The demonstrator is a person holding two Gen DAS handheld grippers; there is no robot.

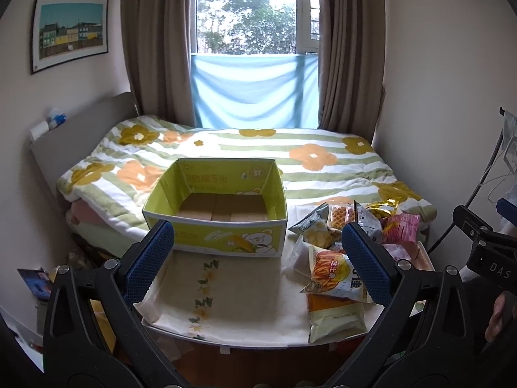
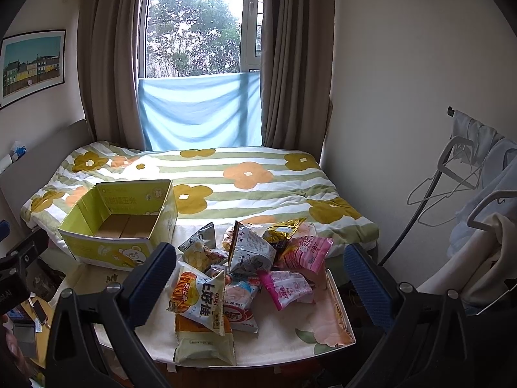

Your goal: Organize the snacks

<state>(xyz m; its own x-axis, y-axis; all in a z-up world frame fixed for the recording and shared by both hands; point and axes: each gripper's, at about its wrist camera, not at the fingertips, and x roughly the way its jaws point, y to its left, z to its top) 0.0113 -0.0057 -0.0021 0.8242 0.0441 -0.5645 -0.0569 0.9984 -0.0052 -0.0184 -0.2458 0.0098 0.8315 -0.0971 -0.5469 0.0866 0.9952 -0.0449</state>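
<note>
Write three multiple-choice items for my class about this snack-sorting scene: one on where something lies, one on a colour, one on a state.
1. Where is the snack pile relative to the cardboard box?
A. Inside it
B. To its right on the table
C. On the bed

2. What colour are the box's inner walls?
A. Yellow-green
B. Red
C. Black

3. What state is the right gripper in?
A. Shut on a packet
B. Open, holding nothing
C. Shut, empty

Answers:
1 B, the packets lie heaped on the cloth-covered table beside the box.
2 A, the right wrist view shows yellow-green walls above a brown cardboard floor.
3 B, its jaws stand wide apart with nothing between them.
</note>
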